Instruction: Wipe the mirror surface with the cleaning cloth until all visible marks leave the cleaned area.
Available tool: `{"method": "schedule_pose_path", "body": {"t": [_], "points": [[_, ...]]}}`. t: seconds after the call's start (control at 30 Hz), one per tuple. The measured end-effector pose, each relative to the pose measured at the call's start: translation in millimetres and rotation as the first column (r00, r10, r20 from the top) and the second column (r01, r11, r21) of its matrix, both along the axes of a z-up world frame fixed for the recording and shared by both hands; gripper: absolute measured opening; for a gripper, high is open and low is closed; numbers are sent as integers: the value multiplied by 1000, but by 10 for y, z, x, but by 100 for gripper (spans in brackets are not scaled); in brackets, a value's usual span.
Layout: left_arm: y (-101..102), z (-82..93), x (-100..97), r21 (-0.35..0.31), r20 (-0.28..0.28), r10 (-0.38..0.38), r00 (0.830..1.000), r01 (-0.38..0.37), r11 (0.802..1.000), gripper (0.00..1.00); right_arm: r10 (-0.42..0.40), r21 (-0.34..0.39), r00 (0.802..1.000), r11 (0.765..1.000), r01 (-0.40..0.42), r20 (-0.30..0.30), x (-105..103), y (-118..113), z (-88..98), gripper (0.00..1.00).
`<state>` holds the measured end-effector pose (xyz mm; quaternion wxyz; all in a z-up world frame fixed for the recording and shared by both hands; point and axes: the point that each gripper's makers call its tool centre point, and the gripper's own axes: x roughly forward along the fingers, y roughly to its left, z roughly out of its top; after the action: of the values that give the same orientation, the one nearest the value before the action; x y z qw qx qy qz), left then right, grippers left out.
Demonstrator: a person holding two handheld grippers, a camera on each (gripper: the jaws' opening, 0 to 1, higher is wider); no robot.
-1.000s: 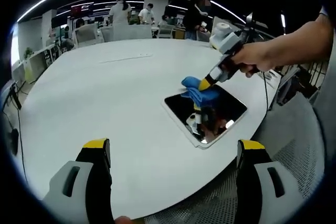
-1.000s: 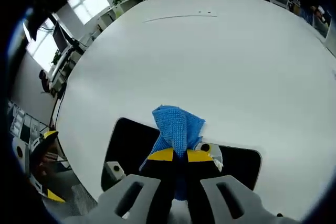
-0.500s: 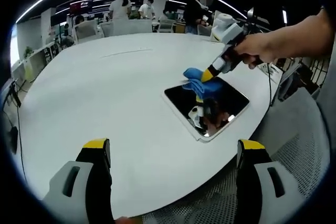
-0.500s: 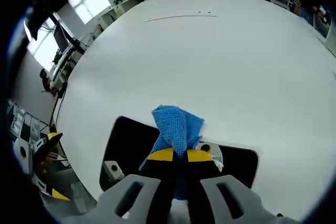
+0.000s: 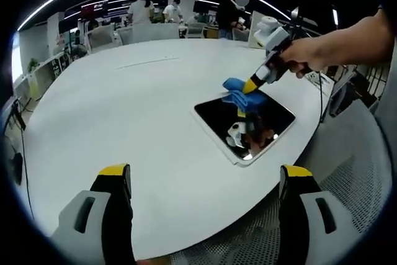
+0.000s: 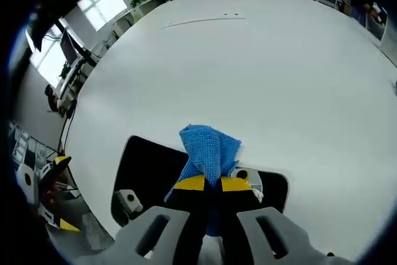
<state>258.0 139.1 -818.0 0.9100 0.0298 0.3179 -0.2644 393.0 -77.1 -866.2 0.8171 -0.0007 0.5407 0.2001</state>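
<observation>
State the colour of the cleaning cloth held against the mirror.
Blue: the woven cleaning cloth shows best in the right gripper view, clamped in the right gripper.

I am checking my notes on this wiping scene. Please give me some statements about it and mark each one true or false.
1. The right claw is shut on the blue cloth. True.
2. The cloth lies at the mirror's edge nearest the left claw. False: it sits at the far edge.
3. The left claw holds a second cloth. False: it is open and holds nothing.
4. The mirror lies flat on the white table. True.
5. The mirror lies at the middle of the table. False: it lies near the table's edge.
</observation>
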Motion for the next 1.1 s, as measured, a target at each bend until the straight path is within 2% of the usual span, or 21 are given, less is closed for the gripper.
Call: {"method": "schedule_pose_path", "body": {"t": [0.2, 0.47, 0.97, 1.1], "points": [[-11, 30, 4, -19, 11, 5, 1000, -4, 1000, 99, 1, -4, 1000, 1000, -1, -1, 22, -80, -2, 1], [-12, 25, 11, -13, 14, 1, 1000, -1, 1000, 99, -1, -11, 1000, 1000, 1, -4, 31, -163, -2, 1], [10, 31, 28, -29, 13, 24, 1000, -24, 999, 99, -15, -12, 1000, 1000, 15, 12, 17, -160, -1, 1], [14, 27, 23, -25, 9, 26, 1000, -25, 999, 99, -42, 8, 999, 999, 42, -12, -19, -167, -2, 0]]}}
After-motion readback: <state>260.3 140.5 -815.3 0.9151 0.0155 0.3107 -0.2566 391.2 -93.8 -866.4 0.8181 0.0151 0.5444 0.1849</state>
